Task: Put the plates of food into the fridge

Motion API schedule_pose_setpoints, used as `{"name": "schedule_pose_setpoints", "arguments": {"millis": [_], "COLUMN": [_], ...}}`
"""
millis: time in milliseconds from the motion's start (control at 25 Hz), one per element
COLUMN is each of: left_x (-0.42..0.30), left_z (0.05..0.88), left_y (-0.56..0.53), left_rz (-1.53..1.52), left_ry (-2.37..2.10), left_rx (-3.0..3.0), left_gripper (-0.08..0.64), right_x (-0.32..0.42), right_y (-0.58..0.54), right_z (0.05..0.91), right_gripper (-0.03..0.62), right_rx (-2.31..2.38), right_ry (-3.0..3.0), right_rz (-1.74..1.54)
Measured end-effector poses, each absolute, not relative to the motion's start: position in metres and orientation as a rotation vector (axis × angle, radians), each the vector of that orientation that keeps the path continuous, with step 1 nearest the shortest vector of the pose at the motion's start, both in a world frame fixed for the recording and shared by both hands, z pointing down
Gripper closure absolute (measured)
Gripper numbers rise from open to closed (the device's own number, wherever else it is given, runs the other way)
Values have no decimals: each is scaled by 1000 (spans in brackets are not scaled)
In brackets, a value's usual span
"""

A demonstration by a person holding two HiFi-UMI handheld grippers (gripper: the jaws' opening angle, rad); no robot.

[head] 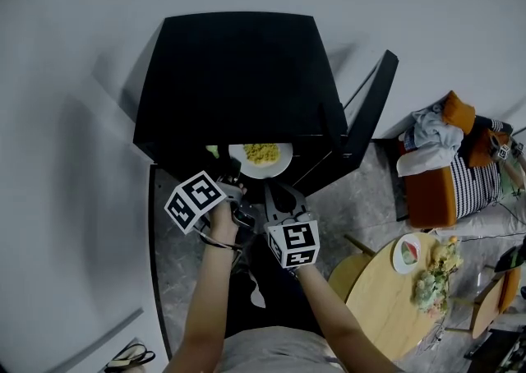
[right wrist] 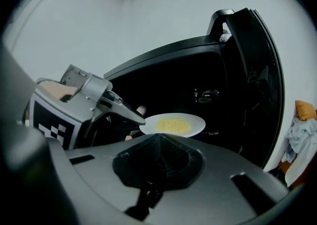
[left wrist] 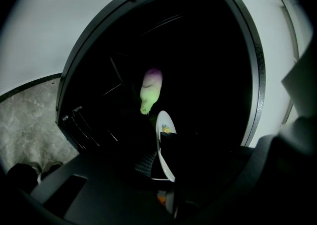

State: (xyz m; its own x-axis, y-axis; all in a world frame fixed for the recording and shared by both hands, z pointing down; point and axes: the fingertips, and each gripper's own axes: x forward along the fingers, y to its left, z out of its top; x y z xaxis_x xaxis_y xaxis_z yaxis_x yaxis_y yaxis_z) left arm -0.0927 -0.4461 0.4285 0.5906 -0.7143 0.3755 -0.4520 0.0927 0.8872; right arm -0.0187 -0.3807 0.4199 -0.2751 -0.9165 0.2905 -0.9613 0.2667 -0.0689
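Observation:
A white plate of yellow food (head: 261, 155) hangs level in the mouth of the open black fridge (head: 238, 75). My left gripper (head: 233, 169) is shut on the plate's left rim. In the left gripper view the plate (left wrist: 165, 145) shows edge-on between the jaws of the left gripper (left wrist: 166, 172). A green and purple vegetable (left wrist: 150, 90) lies deeper in the dark fridge. My right gripper (head: 278, 192) stays shut and empty just short of the plate, on its near right. In the right gripper view the plate (right wrist: 174, 124) lies beyond the shut right gripper (right wrist: 158, 142), with the left gripper (right wrist: 130, 115) on its rim.
The fridge door (head: 370, 112) stands open to the right. A round wooden table (head: 386, 306) at lower right bears another plate of food (head: 407, 253) and a bunch of flowers (head: 434, 279). An orange chair with clothes (head: 440, 168) stands beyond it. Sandals (head: 131, 356) lie at bottom left.

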Motion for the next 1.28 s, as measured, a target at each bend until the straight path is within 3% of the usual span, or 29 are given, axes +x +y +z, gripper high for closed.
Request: {"name": "schedule_pose_setpoints", "arguments": {"millis": [960, 1280], "left_x": [-109, -104], "left_z": [410, 366], "left_y": [-402, -390], "left_rz": [-20, -57], "left_ry": [-1202, -1255], "left_rx": [1985, 2261], "left_gripper": [532, 533], "right_x": [-9, -10], "right_y": [-455, -411], "right_z": [411, 374], "right_gripper": [581, 581], "right_rx": [1806, 1927], "right_ry": [-2353, -2410], "right_rz": [447, 374]}}
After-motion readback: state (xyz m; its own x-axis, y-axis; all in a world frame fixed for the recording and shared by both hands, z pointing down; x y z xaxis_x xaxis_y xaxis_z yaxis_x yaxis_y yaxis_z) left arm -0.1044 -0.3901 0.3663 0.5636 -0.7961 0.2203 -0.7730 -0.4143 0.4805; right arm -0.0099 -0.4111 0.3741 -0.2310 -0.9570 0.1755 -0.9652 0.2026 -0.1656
